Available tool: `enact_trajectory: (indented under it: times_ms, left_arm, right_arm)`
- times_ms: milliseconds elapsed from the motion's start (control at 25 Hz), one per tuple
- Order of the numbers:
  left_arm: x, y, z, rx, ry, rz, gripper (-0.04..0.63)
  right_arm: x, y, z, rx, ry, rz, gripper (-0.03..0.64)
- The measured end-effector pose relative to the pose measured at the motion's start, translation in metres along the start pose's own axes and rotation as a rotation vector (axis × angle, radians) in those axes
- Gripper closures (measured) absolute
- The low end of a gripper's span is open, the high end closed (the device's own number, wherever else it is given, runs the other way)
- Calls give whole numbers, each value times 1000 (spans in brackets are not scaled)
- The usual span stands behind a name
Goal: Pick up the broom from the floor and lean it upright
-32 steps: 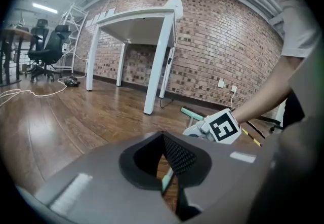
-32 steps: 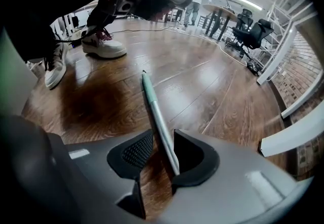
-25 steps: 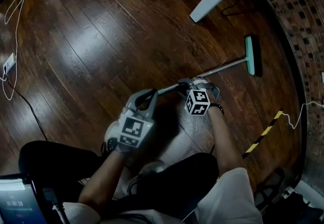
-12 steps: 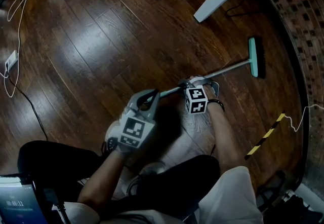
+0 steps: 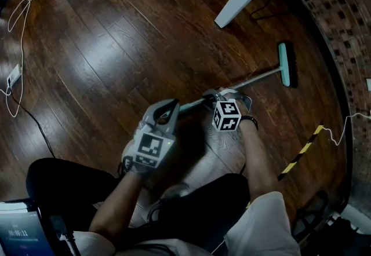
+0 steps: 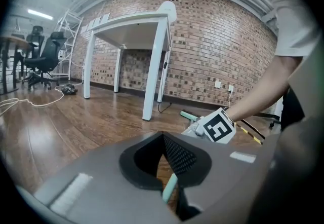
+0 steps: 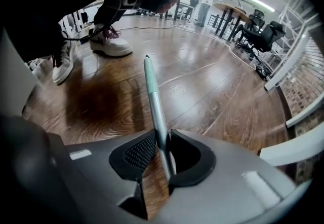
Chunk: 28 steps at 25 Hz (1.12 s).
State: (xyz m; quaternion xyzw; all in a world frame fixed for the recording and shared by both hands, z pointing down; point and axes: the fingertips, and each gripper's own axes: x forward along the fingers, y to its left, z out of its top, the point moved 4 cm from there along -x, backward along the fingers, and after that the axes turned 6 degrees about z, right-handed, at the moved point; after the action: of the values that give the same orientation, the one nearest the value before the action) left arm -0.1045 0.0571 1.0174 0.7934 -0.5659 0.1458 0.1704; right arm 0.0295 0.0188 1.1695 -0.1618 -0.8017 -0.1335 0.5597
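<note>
Grey plastic sits nearest us: the grey two-jaw left gripper [image 5: 171, 111] pinches the teal rubber grip [image 6: 169, 189] at the very end of the long metal-handled broom [image 5: 255, 78] and points shallowly downward. Just beyond it the right gripper [image 5: 210, 98], grey with a black-and-white marker cube, aims steeply down over the silver shaft. Its jaws have just been closing and press on that shaft from both sides. We crouch with both forearms reaching forward. Farther out, the teal brush head [image 5: 286, 64] with dark bristles lies on the dark wooden plank floor [image 5: 104, 46], near the brick wall [image 5: 342, 23]. We judge the step in hand to be the lift itself, barely begun. Next we must raise the handle end, pivoting on the brush head, then rest the broom against a support.
</note>
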Motion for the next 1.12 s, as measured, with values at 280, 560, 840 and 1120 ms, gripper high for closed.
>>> enact_trajectory:
  times_ms: [280,560,840,1120]
  left_arm:
    - [-47,-6,111,-7,-94,-17,595]
    - [-113,-23,250,-25,-177,-44,595]
    - [-161,-47,367,-15,-135,-123,595]
    - [-182,-67,463,36,-123,-231,595]
  right_arm:
    - [-98,-4,21,200,-46,-150,502]
    - [-221,7,49,457,-115,-307,506]
    - [-332,25,71,713,-189,-392,517]
    - [-426,38,81,926,-249,-493,528]
